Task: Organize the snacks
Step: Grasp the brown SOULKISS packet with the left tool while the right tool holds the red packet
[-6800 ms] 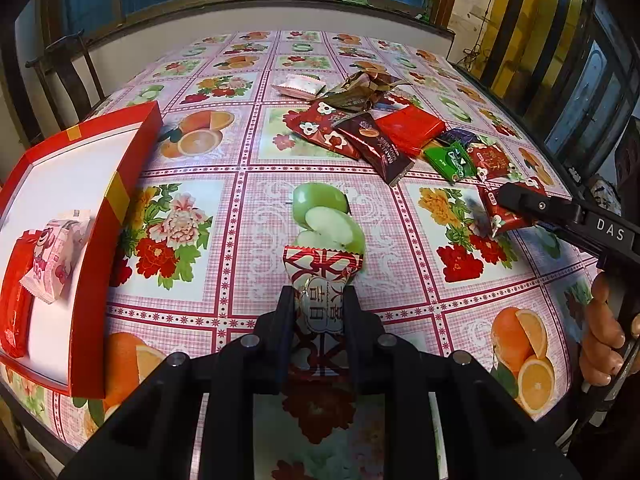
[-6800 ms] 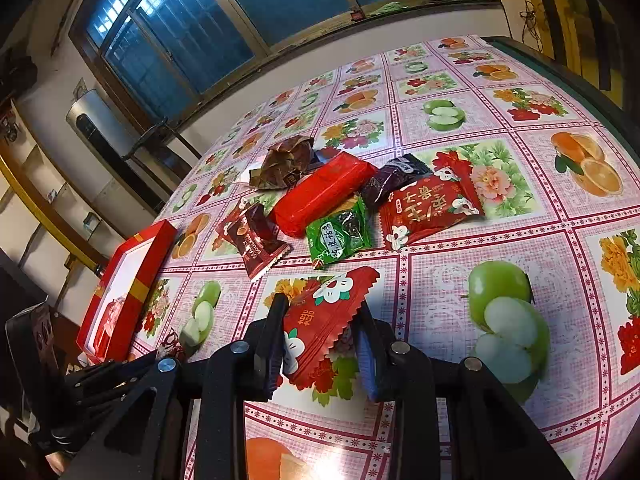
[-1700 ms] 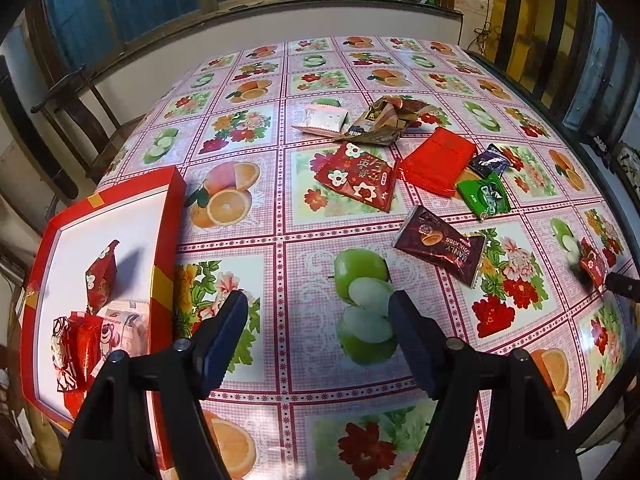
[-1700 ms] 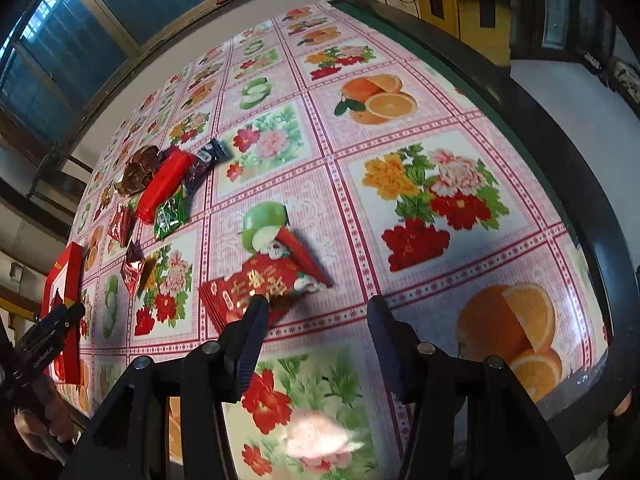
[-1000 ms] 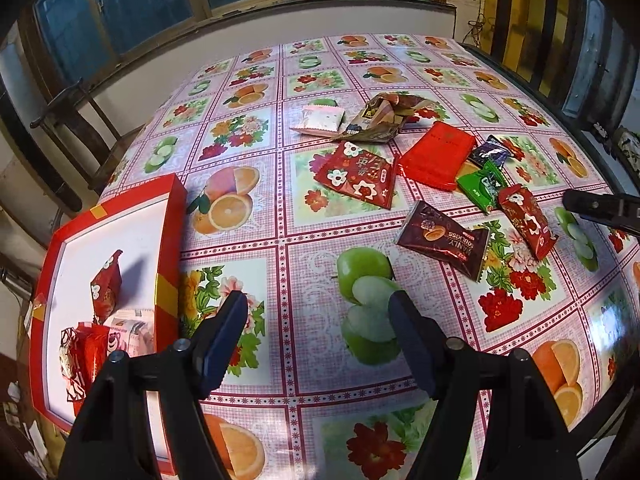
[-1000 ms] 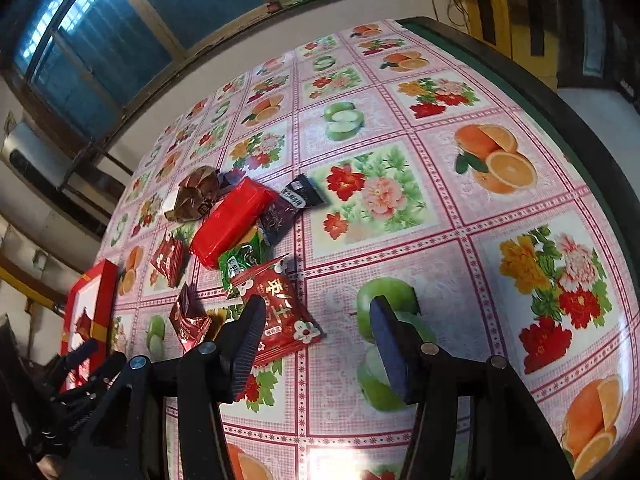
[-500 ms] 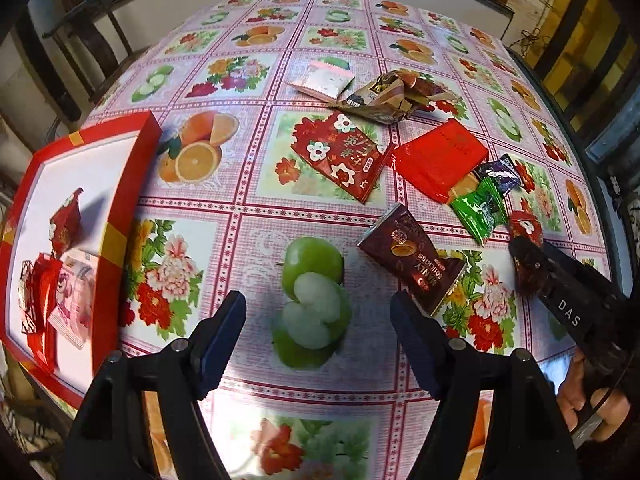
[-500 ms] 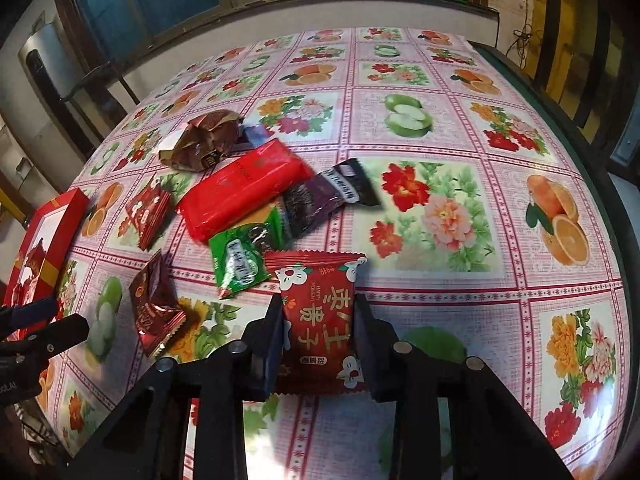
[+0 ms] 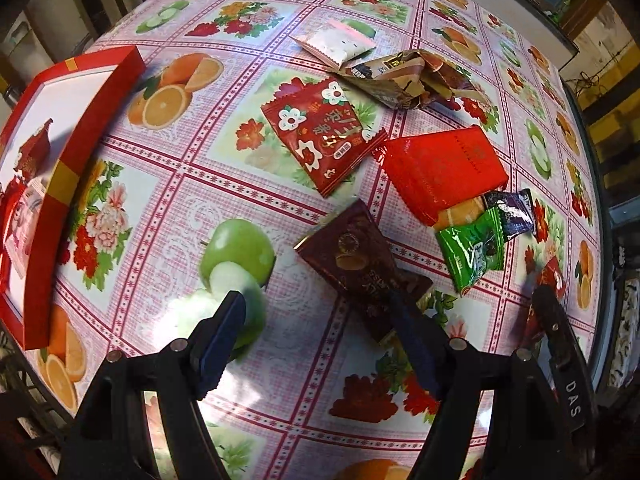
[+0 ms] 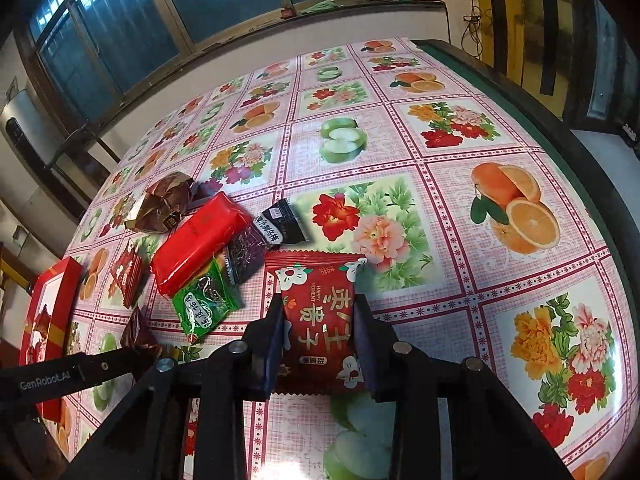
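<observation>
- While the left hand-held gripper (image 9: pixel 316 320) is held unclenched just over the brown packet (image 9: pixel 362 268), nothing is grasped.
- Beside the green packet (image 10: pixel 204 304), a red flowered packet (image 10: pixel 318 320) is clamped by the right hand-held gripper (image 10: pixel 318 336), whose jaws have just been closing.

fruit-and-flower tablecloth (image 10: pixel 452 184), blue-paned window (image 10: pixel 224 4) behind, white wall (image 10: pixel 280 44) beneath it

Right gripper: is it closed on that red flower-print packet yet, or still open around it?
Shut on it. The right gripper has just closed, and both pads press the sides of the red flower-print packet.
</observation>
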